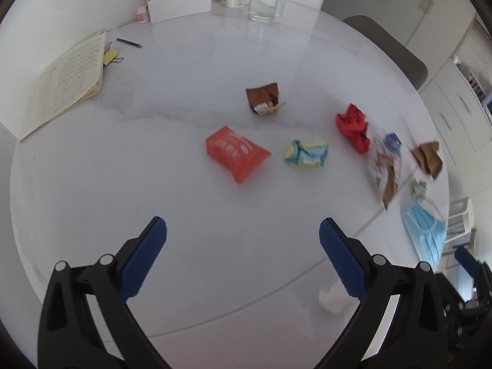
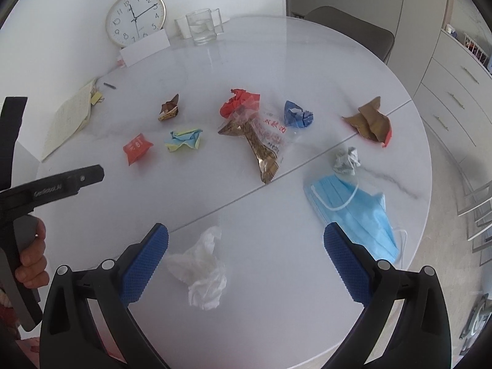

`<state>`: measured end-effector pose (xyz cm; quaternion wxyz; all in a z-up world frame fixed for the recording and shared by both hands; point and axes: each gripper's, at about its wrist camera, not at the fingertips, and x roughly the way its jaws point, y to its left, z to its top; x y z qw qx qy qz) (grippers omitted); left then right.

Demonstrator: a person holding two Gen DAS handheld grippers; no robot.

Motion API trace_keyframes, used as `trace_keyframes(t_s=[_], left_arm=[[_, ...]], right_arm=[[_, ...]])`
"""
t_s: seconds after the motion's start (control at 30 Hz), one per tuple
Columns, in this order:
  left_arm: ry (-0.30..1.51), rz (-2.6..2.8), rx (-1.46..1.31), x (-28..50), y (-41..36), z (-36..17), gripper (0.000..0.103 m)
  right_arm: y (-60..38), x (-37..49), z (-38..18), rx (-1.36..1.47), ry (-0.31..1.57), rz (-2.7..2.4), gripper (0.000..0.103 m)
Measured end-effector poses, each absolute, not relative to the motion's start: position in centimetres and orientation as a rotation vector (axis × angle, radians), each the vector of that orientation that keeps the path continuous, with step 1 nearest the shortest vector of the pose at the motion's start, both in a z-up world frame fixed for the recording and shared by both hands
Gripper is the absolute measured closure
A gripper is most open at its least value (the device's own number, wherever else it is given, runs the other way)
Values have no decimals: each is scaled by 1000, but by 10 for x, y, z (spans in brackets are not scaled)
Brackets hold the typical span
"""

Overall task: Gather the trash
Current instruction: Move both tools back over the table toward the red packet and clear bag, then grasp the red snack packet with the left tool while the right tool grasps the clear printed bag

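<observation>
Fingers (image 2: 144,264) of your right gripper (image 2: 246,261) spread wide, empty, over the crumpled white tissue (image 2: 201,272). Your left gripper (image 1: 243,258) gapes empty too. Farther, at one o'clock, a pale blue face mask (image 2: 353,212) lies on the white round surface (image 2: 276,46).

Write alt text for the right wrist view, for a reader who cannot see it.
An open right gripper hovers over a crumpled white tissue on a round white table. Farther off lie a blue face mask, a clear snack bag and crumpled wrappers. At the far edge are a wall clock and a glass mug.
</observation>
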<state>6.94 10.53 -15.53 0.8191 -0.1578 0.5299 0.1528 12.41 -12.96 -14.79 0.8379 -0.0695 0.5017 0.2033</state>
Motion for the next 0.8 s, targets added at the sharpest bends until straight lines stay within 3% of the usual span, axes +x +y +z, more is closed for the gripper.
trace_keyframes(t_s=[0.6,0.67,0.8], left_arm=[[1250,638,-554,165,158,-230,8],[1264,646,-584,168,159,-236,12],[1287,650,-607,173,158,-245,31]], right_arm=[[-95,225,-199,-196,1063,467,3],[-96,228,-201,-193,1068,468,3],[-101,231,-201,-183,1066,468,3]])
